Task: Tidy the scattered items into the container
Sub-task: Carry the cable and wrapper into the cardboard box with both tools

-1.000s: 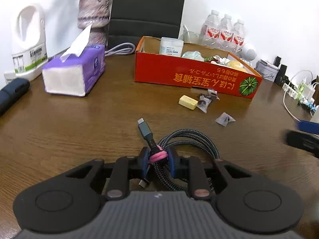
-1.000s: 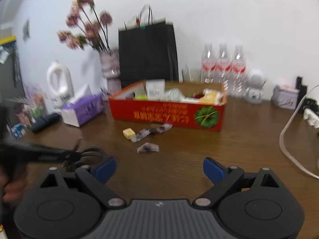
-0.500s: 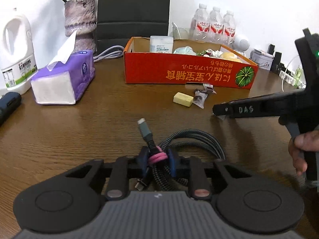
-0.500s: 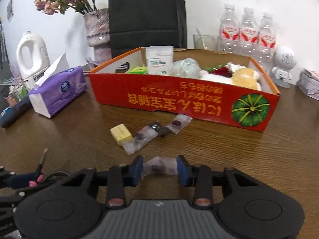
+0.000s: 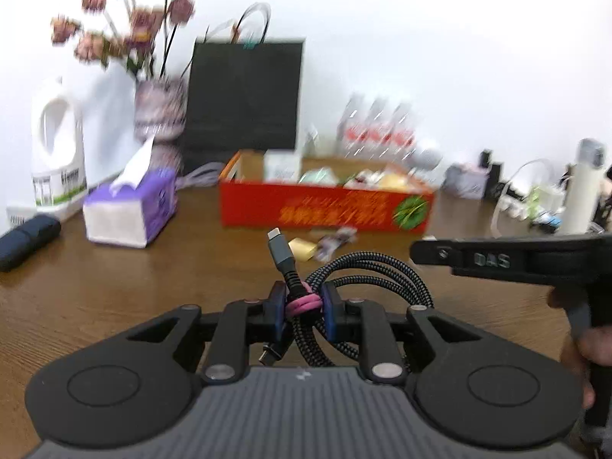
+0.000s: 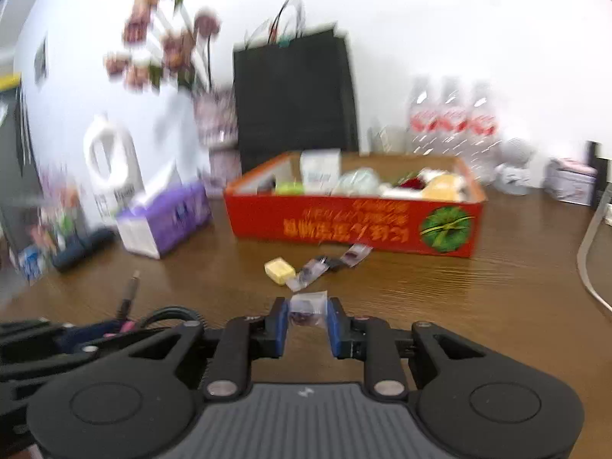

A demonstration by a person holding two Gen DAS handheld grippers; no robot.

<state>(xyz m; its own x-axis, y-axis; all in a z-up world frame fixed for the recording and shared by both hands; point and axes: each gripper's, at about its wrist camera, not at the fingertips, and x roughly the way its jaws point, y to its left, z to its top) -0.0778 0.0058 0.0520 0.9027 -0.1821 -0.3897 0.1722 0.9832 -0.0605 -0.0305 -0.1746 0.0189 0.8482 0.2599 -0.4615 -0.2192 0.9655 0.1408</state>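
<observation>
Both tongs hold a load above the brown wooden table [image 6: 478, 287], short of the red cardboard box [image 6: 355, 222].

The left gripper [image 5: 303, 306] is clamped narrow on one coiled braided black-and-grey cable [image 5: 367, 271], gripped at its pink band, one grey plug sticking up ahead of the fingers. The right gripper [image 6: 308, 319] is closed on one small clear-wrapped candy [image 6: 306, 304]. Ahead of the right gripper lie three loose pieces: one yellow block [image 6: 280, 269] and two clear wrapped candies [image 6: 311, 269] [image 6: 357, 254], between the tongs and the box. Beyond, the box is already part-filled. Left of it sits one purple tissue pack [image 6: 164, 225]; behind stand one black paper bag [image 6: 294, 95] and three water bottles [image 6: 451, 122].
</observation>
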